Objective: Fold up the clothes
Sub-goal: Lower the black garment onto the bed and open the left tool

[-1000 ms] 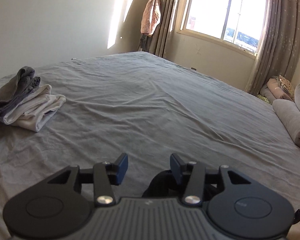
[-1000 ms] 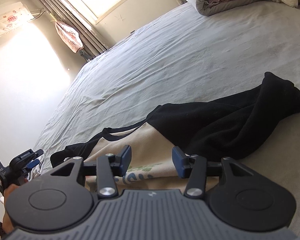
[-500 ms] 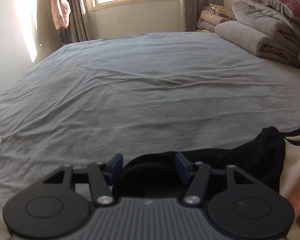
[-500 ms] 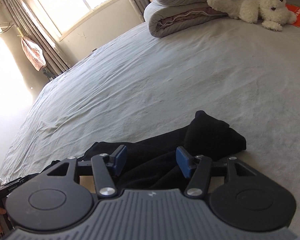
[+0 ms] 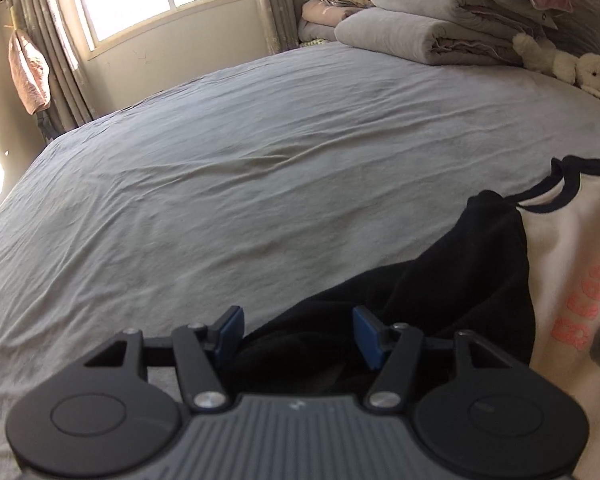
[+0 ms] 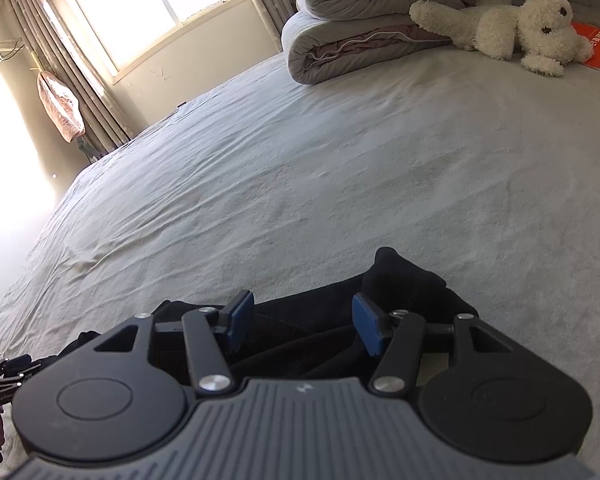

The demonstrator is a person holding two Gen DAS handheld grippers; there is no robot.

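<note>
A sweatshirt with a cream body (image 5: 572,280), pink lettering and black sleeves lies crumpled on the grey bed sheet (image 5: 260,168). In the left wrist view one black sleeve (image 5: 440,300) runs from the body down under my left gripper (image 5: 298,334). Its jaws are opening, with the sleeve's dark cloth between the blue pads and not pinched. In the right wrist view the other black sleeve (image 6: 404,284) lies bunched, its cuff end sticking up. My right gripper (image 6: 303,326) hangs open just over it, its pads apart from the fabric.
Folded grey quilts (image 6: 380,20), a white plush dog (image 6: 512,28) and an orange book (image 6: 596,44) sit at the bed's far right. A window (image 5: 160,0), curtains and a hanging pink garment (image 5: 28,72) are behind. The other hand-held device (image 6: 0,372) shows at the right view's lower left edge.
Both views have swung right: the folded pile has left the left wrist view and the sweatshirt has entered. Both grippers' jaws have widened, and each now has a black sleeve between its fingers.
</note>
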